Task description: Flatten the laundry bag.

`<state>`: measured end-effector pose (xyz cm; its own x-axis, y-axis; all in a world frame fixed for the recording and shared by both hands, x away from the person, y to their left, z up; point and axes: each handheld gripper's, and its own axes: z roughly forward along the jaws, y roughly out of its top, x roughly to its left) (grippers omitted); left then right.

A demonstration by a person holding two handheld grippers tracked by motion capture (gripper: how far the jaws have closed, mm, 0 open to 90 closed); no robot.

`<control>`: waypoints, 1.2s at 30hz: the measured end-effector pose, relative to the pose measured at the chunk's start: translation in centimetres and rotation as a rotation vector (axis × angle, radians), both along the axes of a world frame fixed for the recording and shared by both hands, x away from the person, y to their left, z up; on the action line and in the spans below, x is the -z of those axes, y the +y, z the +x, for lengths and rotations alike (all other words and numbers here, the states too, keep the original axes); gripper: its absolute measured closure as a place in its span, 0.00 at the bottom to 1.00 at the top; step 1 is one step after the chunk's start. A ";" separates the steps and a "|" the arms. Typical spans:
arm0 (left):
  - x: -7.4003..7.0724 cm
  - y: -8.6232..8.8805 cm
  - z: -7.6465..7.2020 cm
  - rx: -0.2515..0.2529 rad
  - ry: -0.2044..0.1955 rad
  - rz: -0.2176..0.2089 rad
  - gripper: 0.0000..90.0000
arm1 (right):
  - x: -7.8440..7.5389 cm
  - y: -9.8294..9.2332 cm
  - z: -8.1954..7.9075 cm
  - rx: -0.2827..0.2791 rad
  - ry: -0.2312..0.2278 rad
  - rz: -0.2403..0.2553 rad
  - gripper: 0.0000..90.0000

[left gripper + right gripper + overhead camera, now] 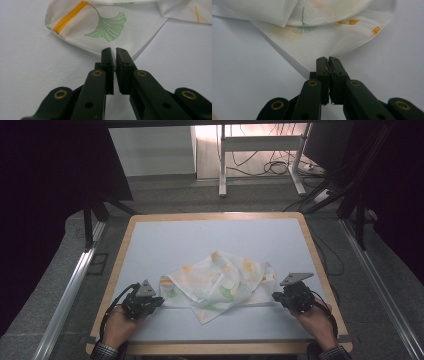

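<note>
A white cloth [215,282] printed with green leaves and orange stripes lies crumpled on the near half of the pale table top [200,237]. My left gripper [159,301] sits at the cloth's left corner. In the left gripper view the cloth [100,25] reaches the tips of that gripper [115,51], whose jaws stand a narrow slit apart without pressing on it. My right gripper [275,296] is at the cloth's right corner. In the right gripper view, that gripper [327,60] is shut on a corner of the cloth [324,37].
The table has a wooden rim [314,250] and bare surface beyond the cloth. A hand holds each gripper near the front edge. Metal rails [70,290] run along both sides, and desk legs with cables [270,167] stand on the floor behind.
</note>
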<state>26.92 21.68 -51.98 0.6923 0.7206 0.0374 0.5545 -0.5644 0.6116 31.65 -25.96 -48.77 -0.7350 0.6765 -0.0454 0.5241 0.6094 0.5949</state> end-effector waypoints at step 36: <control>-1.8 -7.3 2.0 0.200 -0.089 -0.137 0.39 | 0.1 -0.4 0.9 0.028 -0.134 0.062 0.43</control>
<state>28.93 14.35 -50.15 0.8202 0.5719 0.0155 0.3808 -0.5660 0.7312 32.52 -26.38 -48.85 -0.7063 0.7009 -0.0997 0.4534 0.5560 0.6966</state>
